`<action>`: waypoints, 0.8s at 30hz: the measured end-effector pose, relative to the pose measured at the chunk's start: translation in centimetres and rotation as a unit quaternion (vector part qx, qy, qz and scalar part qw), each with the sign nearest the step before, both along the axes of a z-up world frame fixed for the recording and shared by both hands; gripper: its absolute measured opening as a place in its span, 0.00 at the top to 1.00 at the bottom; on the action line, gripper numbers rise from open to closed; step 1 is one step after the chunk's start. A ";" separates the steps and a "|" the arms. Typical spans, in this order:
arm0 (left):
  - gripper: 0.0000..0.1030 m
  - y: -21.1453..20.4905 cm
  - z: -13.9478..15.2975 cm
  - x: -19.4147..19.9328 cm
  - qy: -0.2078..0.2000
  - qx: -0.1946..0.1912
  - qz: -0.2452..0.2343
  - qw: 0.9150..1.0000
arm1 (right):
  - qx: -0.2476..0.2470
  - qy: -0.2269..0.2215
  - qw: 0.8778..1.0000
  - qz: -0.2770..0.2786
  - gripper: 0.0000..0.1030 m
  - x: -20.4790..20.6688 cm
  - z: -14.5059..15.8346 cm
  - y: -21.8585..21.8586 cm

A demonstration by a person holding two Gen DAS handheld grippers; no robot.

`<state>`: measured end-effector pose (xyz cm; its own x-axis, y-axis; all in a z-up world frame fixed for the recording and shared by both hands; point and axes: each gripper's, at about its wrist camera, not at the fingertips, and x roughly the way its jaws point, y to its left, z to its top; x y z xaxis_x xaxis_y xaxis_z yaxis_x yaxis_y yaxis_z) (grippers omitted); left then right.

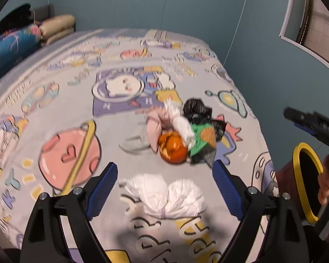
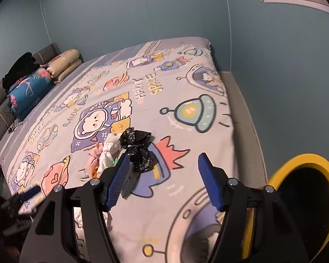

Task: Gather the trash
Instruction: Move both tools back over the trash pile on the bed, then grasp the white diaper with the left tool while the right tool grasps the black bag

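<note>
Trash sits ahead of you on the cartoon-print bedsheet (image 1: 54,114): a knotted white bag (image 1: 164,197) just before your left gripper (image 1: 164,179), released and empty; a pile with an orange bag (image 1: 173,149) and black bag (image 2: 138,151) beyond; your right gripper (image 2: 162,179), likewise released, could snag sheet fabric; the yellow-rimmed bin (image 2: 304,199) waits rightward, teal walls behind.

A home bedroom: cartoon space-print bedsheet (image 2: 186,83) across a wide bed, stacked pillows (image 2: 63,64), teal walls (image 2: 142,11).
</note>
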<state>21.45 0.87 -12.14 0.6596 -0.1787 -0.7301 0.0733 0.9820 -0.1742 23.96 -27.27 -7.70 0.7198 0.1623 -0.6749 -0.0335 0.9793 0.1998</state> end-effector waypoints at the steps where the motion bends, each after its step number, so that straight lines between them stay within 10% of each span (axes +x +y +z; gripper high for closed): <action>1: 0.18 0.1 -0.7 0.1 0.005 -0.003 0.001 1.000 | 0.000 0.003 1.000 0.003 0.40 0.4 -0.4 0.4; 24: 0.24 -2.2 -8.1 2.1 0.068 0.020 -0.028 0.997 | -0.058 0.071 0.995 0.033 0.37 13.6 -9.1 7.8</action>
